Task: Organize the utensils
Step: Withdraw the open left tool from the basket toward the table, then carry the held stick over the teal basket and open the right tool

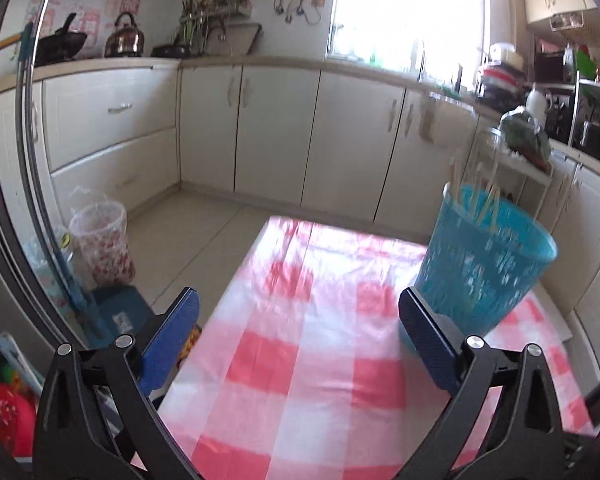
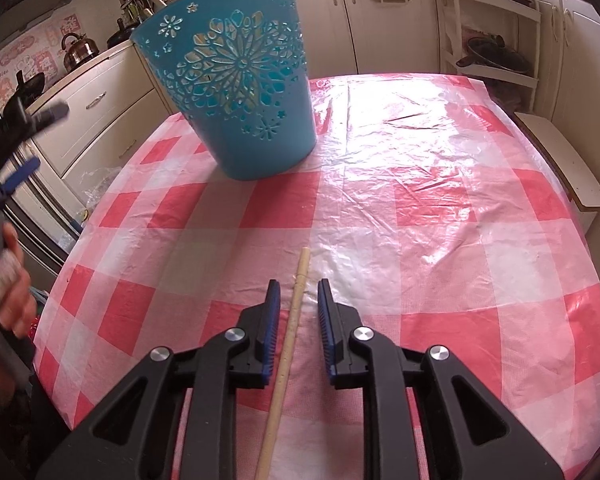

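Our right gripper [image 2: 298, 312] straddles the lone chopstick [image 2: 290, 344] lying on the checked tablecloth [image 2: 440, 208], pads slightly apart and not yet pinching, while our left gripper [image 1: 300, 320] hangs wide open and empty beside the blue basket [image 2: 236, 92] where its chopsticks belong.

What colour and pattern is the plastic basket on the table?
Teal-blue plastic basket with cut-out flower patterns, clearest in the right wrist view.

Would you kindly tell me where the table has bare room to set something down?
The checked cloth is bare right of the blue basket to the far edge. Crowded spots: the basket's corner, and the near middle, where a chopstick lies between the right gripper's pads.
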Tool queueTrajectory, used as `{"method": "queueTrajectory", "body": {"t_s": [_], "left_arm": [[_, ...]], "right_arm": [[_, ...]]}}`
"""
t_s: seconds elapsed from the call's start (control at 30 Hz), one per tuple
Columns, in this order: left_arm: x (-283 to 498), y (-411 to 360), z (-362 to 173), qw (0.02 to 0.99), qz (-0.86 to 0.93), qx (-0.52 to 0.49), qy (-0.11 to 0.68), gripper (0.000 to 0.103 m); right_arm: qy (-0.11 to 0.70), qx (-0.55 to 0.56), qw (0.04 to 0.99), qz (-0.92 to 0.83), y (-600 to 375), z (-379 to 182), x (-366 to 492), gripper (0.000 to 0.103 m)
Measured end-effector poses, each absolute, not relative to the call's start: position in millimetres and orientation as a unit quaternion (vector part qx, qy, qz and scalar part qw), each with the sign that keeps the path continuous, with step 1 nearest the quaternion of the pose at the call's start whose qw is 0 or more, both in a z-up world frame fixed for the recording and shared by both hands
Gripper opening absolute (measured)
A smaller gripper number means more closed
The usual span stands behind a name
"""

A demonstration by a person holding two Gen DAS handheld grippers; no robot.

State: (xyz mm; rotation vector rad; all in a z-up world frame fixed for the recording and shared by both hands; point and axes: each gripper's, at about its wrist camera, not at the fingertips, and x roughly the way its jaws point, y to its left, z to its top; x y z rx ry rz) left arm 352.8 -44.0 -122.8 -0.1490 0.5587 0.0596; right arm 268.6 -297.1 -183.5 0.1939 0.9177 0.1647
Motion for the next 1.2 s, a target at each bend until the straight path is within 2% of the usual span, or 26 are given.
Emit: {"method": "queueTrajectory", "body": {"t_s": [0.13,0.23,0.27,0.43,0.53,0.63,0.73,0.9,1.2], "left_arm": [[358,-50,-154,0.944,0.014,-0.055,0.325,0.095],[368,-62,-168,0.934,-0.004,-0.036,0.356,0.095],[371,-63,-170,0.931,-0.009,-0.033,0.364,0.095],[379,-67,-181,0.915,-0.028,-0.039,0.4,0.095],[381,-72,-184,0.911,-0.031,-0.032,0.409,0.095],[378,-76,-183,0.912,-0.03,-0.022,0.408,0.095],[380,-78,-184,0.91,-0.029,-0.021,0.413,0.095],[381,-79,-185,0.909,-0.029,-0.017,0.416,0.095],[384,-81,-187,0.907,-0.027,-0.011,0.421,0.095]], "right_arm": [[0.441,0.05,0.894,0.067,-286,-182,267,0.019],[0.439,0.006,0.897,0.058,-274,-182,264,0.007],[0.437,-0.001,0.898,0.057,-272,-182,262,0.006],[0.442,0.012,0.895,0.063,-276,-183,260,0.006],[0.453,0.012,0.889,0.066,-275,-181,262,0.013],[0.453,-0.016,0.889,0.063,-268,-181,259,0.014],[0.454,-0.019,0.888,0.064,-267,-180,259,0.006],[0.461,0.025,0.884,0.072,-277,-177,261,0.006],[0.461,-0.028,0.883,0.077,-267,-179,256,0.006]]}}
